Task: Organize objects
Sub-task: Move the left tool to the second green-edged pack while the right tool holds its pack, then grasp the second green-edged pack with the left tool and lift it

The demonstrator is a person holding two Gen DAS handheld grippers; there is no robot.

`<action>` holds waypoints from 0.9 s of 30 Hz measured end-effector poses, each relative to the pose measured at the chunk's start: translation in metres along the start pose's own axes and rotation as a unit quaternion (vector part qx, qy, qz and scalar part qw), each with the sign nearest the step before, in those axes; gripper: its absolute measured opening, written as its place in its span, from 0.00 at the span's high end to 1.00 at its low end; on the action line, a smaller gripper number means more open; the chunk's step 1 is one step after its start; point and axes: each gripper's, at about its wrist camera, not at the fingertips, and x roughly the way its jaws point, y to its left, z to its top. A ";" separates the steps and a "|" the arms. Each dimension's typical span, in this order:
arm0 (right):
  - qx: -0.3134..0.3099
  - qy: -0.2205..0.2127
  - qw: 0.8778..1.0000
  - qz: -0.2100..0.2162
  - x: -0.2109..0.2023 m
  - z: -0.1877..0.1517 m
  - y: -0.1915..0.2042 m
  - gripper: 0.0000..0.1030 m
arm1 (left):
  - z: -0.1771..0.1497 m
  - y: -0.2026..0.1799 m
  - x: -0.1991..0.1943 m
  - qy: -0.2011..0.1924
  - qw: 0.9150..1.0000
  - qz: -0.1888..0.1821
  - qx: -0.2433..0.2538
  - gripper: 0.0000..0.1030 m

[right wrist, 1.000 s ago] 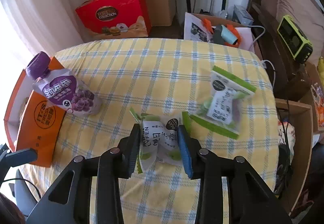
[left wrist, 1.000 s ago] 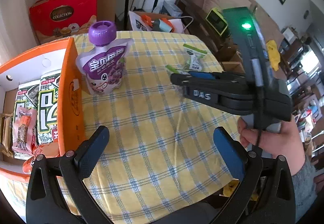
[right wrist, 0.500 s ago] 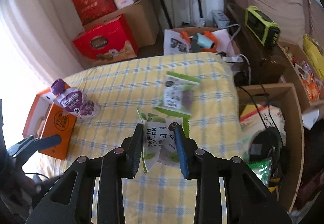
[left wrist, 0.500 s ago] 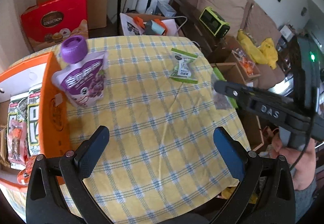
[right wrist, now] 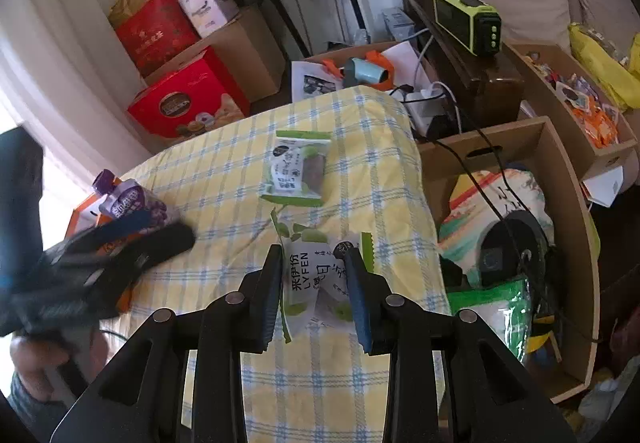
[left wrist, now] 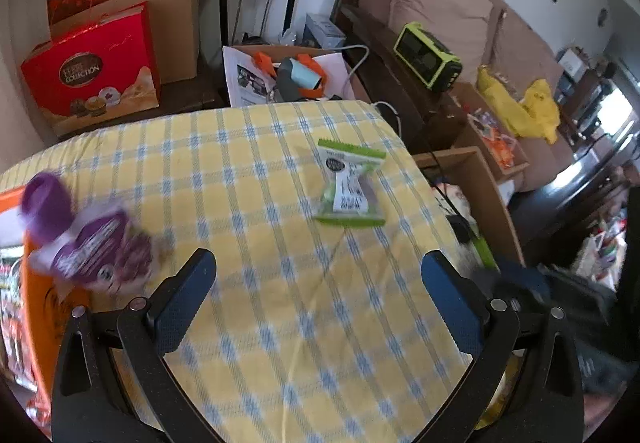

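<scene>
Your right gripper [right wrist: 314,277] squeezes a green-and-white snack packet [right wrist: 316,283] above the counter [left wrist: 248,171]; your left gripper [left wrist: 320,297] is wide open, holding nothing.

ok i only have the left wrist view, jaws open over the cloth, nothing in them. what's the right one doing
Observer: The right gripper is shut on a green and white snack packet.
Operator: is that the packet i see on the cloth
Observer: No, that second packet lies flat on the yellow checked cloth, beyond the held one.
Operator: what's right of the table
Observer: An open cardboard box with bags inside.
</scene>
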 end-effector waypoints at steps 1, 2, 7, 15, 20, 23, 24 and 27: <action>-0.001 0.000 1.000 -0.002 0.000 -0.001 -0.001 0.70 | 0.004 -0.001 0.007 0.003 1.000 0.000 -0.001 0.00; -0.001 0.000 1.000 -0.005 0.001 -0.001 -0.001 0.70 | 0.005 -0.001 0.012 0.004 1.000 0.002 -0.002 0.00; 0.001 -0.001 1.000 -0.010 -0.001 -0.003 -0.008 0.70 | 0.021 -0.009 0.040 0.001 1.000 0.025 0.004 0.00; 0.002 -0.001 1.000 -0.013 0.000 -0.008 -0.013 0.70 | 0.036 -0.019 0.091 0.039 0.999 0.035 0.004 0.27; -0.003 0.001 1.000 -0.019 0.002 -0.009 -0.014 0.70 | 0.033 -0.026 0.095 0.032 0.999 0.014 0.018 0.66; -0.005 -0.001 1.000 -0.022 0.002 -0.008 -0.014 0.70 | 0.032 -0.030 0.090 0.030 0.999 0.010 0.017 0.75; -0.005 -0.001 1.000 -0.022 0.002 -0.008 -0.014 0.70 | 0.031 -0.030 0.087 0.030 0.999 0.008 0.018 0.77; -0.007 -0.003 1.000 -0.022 0.002 -0.007 -0.011 0.70 | 0.029 -0.030 0.080 0.032 0.999 0.002 0.022 0.82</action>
